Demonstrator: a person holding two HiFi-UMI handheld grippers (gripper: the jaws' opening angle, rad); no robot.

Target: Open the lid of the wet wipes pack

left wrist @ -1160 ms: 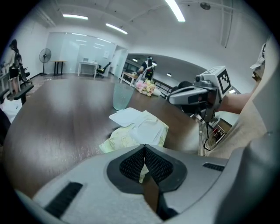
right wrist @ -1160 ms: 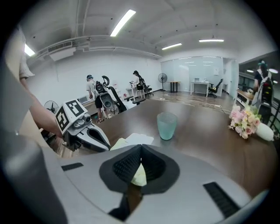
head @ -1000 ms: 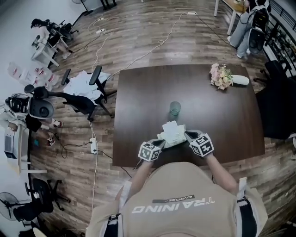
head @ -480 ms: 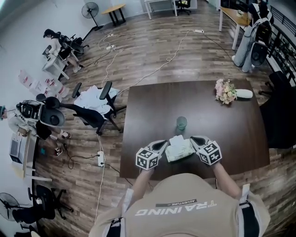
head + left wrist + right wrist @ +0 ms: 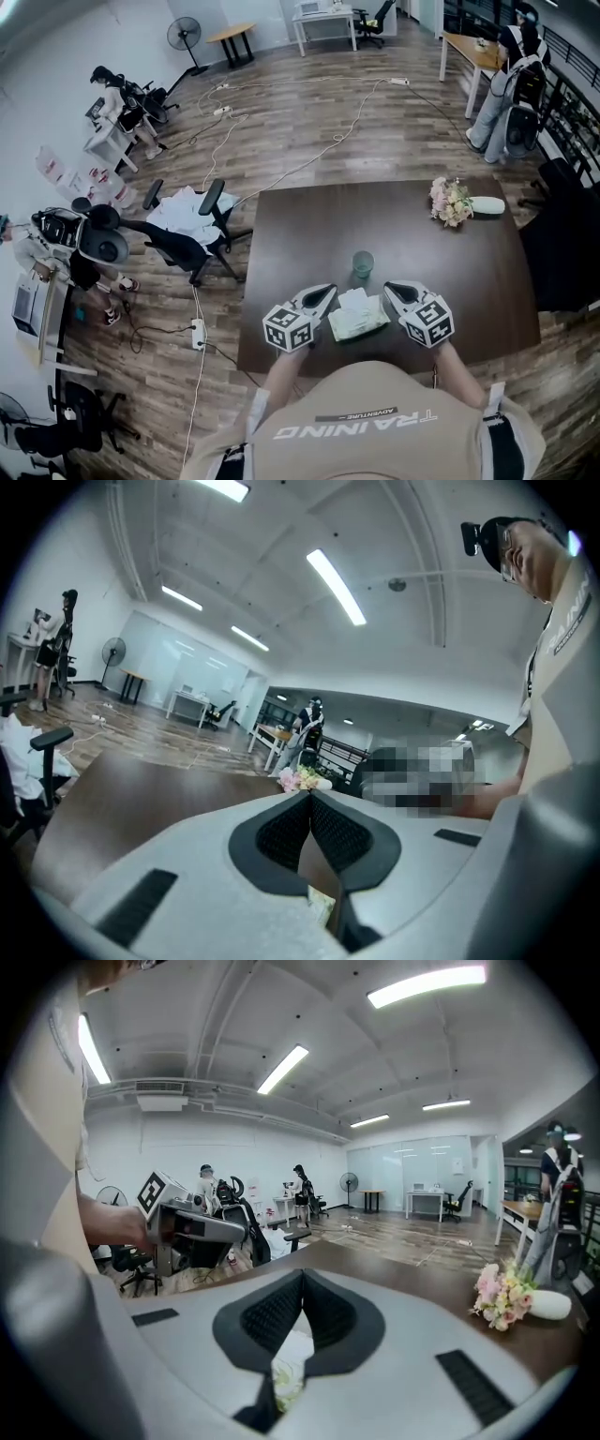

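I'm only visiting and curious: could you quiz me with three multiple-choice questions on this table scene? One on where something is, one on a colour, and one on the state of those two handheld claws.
1. Where does the glass stand?
A) just beyond the wet wipes pack, farther from the person
B) on top of the pack
C) held in a gripper

2. What colour is the table?
A) white
B) dark brown
C) bright green

3. How do the jaws of the left gripper and the right gripper stand?
A) wide apart
B) clamped on the glass
C) tips together, holding nothing

Answers:
1 A: the head view shows the glass past the pack's far edge.
2 B: the bare top is dark brown wood.
3 C: in each gripper view the tips meet, and the pack shows only behind them.
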